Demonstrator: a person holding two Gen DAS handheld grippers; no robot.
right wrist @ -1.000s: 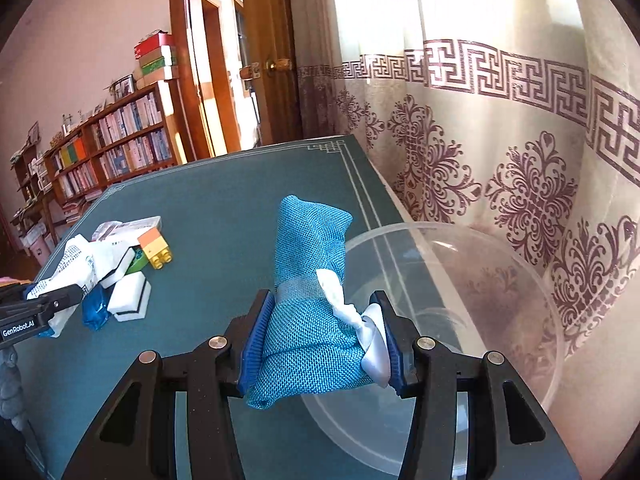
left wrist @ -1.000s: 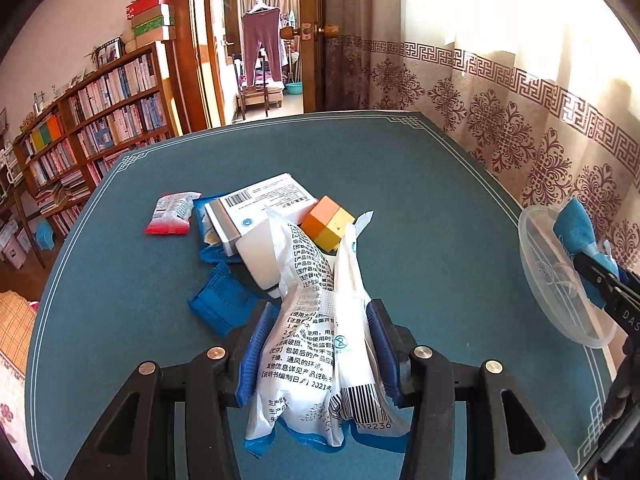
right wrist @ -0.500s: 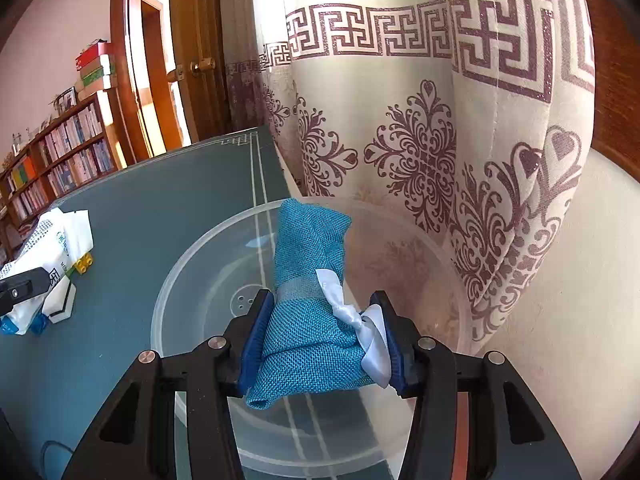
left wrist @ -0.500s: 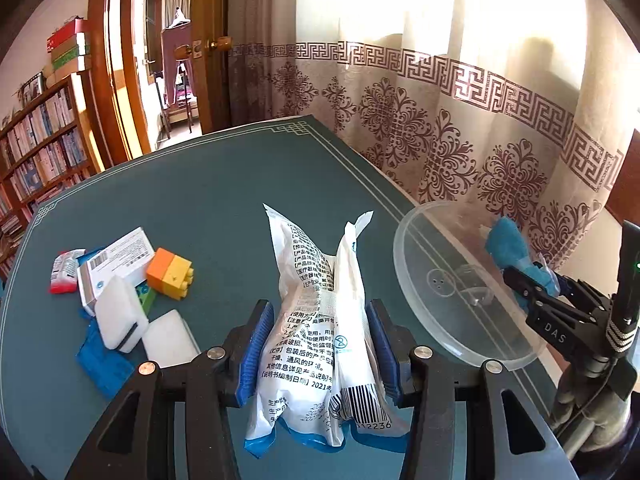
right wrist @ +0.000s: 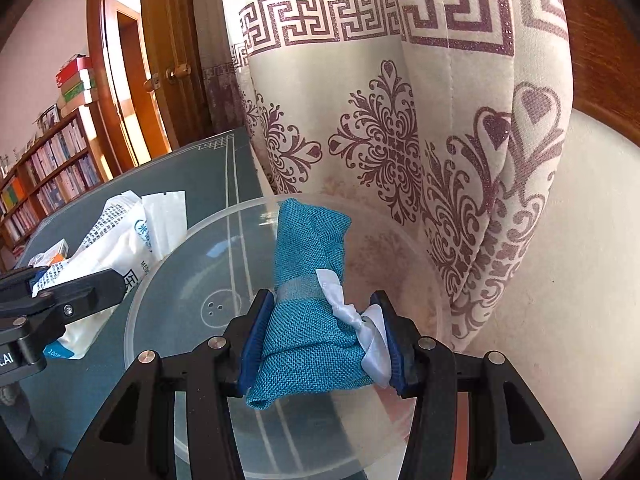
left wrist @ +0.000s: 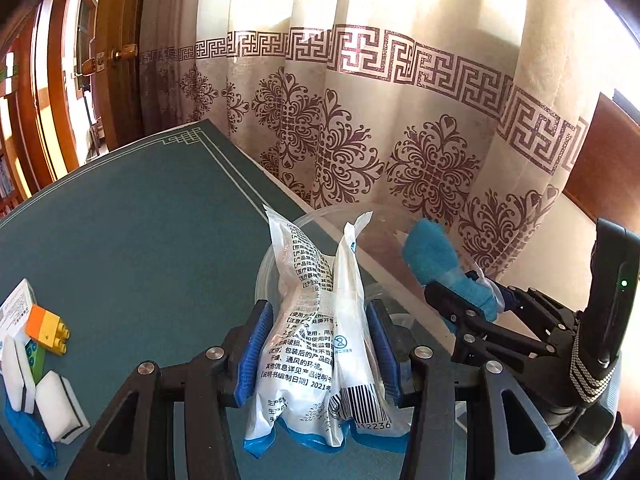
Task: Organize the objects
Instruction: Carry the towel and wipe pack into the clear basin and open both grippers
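Note:
My left gripper (left wrist: 320, 344) is shut on a white plastic packet (left wrist: 320, 320) with printed text and a barcode, held at the near rim of a clear plastic bowl (left wrist: 272, 264). My right gripper (right wrist: 324, 336) is shut on a blue woven pouch (right wrist: 308, 280) with a white ribbon, held over the clear bowl (right wrist: 192, 280). The pouch (left wrist: 436, 256) and right gripper (left wrist: 472, 312) show at the right of the left wrist view. The packet (right wrist: 116, 232) and left gripper (right wrist: 72, 300) show at the left of the right wrist view.
The bowl sits at the right edge of a green table (left wrist: 140, 220) beside a patterned curtain (left wrist: 380, 120). At the left lie an orange-yellow toy brick (left wrist: 46, 328), white sponges (left wrist: 60, 404), a white box (left wrist: 14, 308) and a blue item (left wrist: 24, 432). Bookshelves (right wrist: 48, 168) stand behind.
Both grippers have swung right toward the curtain. The left gripper carried the packet from the pile to the bowl's rim. The right gripper carried the pouch over the bowl.

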